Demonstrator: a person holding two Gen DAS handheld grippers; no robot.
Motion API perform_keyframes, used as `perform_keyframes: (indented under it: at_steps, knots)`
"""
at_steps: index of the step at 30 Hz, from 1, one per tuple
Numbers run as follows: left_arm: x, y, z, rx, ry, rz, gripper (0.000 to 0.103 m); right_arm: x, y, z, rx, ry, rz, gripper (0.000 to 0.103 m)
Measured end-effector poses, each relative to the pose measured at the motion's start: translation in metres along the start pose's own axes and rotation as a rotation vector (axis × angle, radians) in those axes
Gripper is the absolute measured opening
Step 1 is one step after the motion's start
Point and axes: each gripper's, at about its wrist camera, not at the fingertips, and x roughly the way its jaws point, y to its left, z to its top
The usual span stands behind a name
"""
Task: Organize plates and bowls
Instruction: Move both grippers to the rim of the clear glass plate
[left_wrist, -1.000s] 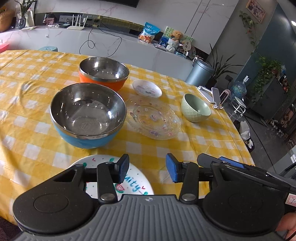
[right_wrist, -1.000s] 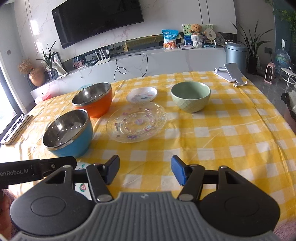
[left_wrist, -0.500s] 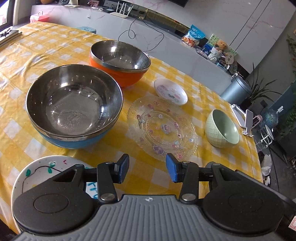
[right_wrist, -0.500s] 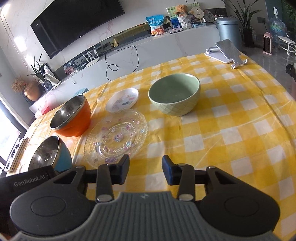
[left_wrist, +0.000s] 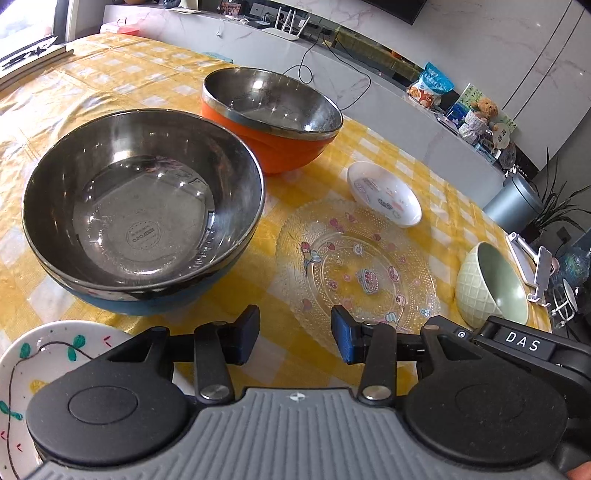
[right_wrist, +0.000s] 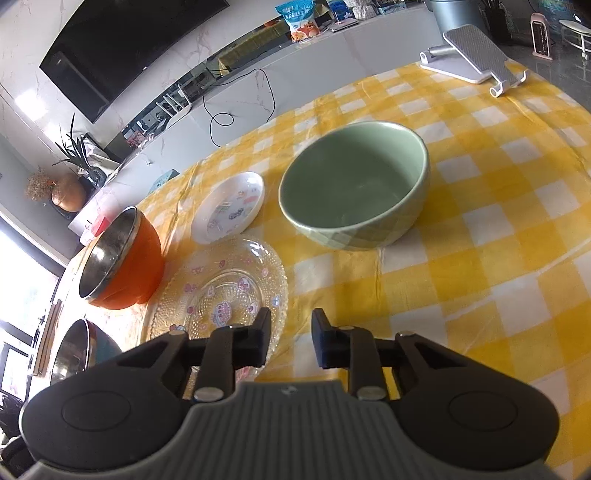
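On the yellow checked table stand a blue steel bowl, an orange steel bowl, a small white dish, a clear patterned glass plate, a green bowl and a painted white plate. My left gripper is open and empty, just in front of the glass plate and right of the blue bowl. My right gripper is open and empty, over the glass plate's near right edge, with the green bowl ahead. The right wrist view also shows the white dish, orange bowl and blue bowl.
A phone stand sits at the table's far right corner. Books lie at the far left edge. A white counter with snacks runs behind the table. A grey bin stands beyond the right edge.
Both grippers have moved forward and lower toward the dishes. The right gripper's jaws have narrowed and it has closed in on the green bowl and glass plate.
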Motion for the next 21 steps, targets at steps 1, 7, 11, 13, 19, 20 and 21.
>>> perform_keyframes:
  at_steps: [1, 7, 11, 13, 19, 20, 21]
  knots:
    - [0.000, 0.000, 0.001, 0.000, -0.004, 0.003, 0.050, 0.002, 0.001, 0.001, -0.003, 0.001, -0.001, 0.022]
    - [0.003, 0.003, 0.002, -0.010, -0.024, -0.005, 0.039, 0.009, 0.004, 0.003, -0.022, -0.001, 0.000, 0.015]
    - [0.004, 0.005, 0.004, -0.018, -0.006, -0.036, 0.025, 0.010, 0.004, 0.002, -0.028, -0.001, 0.010, 0.007]
    - [0.005, 0.004, 0.004, -0.006, 0.004, -0.044, 0.019, 0.008, 0.005, 0.000, -0.037, -0.009, 0.005, 0.006]
    - [0.002, 0.004, 0.003, 0.001, 0.015, -0.056, 0.016, 0.001, 0.007, -0.002, -0.054, -0.017, -0.018, 0.004]
    - [0.001, 0.005, 0.002, 0.003, 0.019, -0.060, 0.015, -0.001, 0.006, -0.003, -0.055, -0.016, -0.023, 0.004]
    - [-0.001, 0.005, 0.001, 0.009, 0.022, -0.065, 0.015, -0.004, 0.006, -0.004, -0.057, -0.016, -0.028, 0.003]
